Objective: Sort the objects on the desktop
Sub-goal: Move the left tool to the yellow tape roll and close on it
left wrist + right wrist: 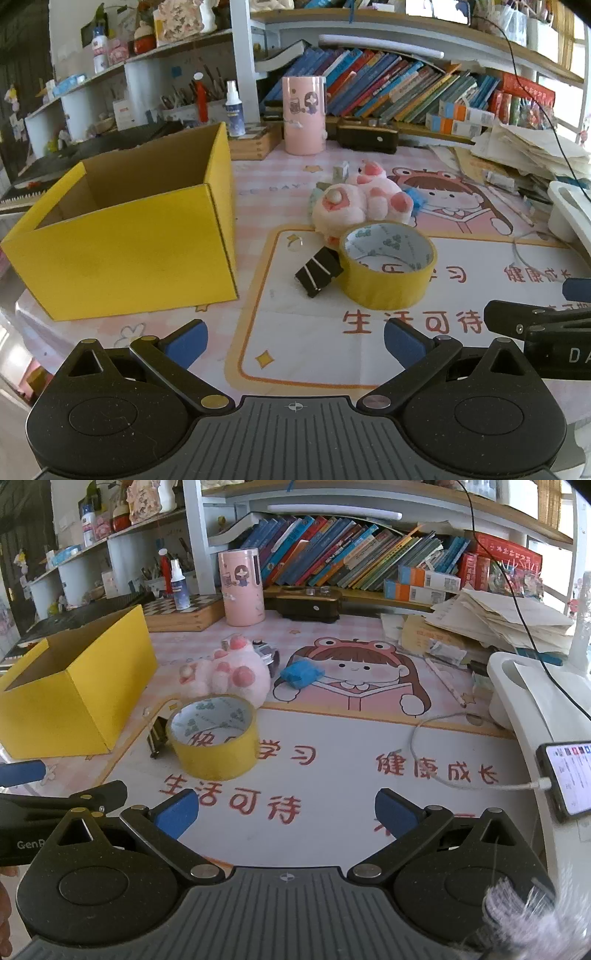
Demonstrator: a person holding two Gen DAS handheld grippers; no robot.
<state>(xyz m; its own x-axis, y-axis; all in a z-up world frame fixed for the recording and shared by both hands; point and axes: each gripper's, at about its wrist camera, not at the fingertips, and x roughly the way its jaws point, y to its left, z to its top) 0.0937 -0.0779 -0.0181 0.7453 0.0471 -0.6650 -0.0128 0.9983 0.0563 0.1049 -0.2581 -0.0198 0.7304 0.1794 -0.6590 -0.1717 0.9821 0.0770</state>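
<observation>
While both tongs, left [293, 341] and right [286, 812], hang spread wide with nothing in them, the yellow tape roll [386, 264] sits on the bench [314, 332] touching a black binder clip [318, 272]. Pink plush toy [360, 201] is right behind the tape, and the yellow box [122, 236] stands open off to the left.

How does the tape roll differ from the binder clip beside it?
The tape roll is yellow, the binder clip black. The roll is a hollow ring lying flat with its hole facing up; the clip is a small solid wedge tipped on its side. The roll is clearly bigger. Both rest on the desk mat, touching.
</observation>
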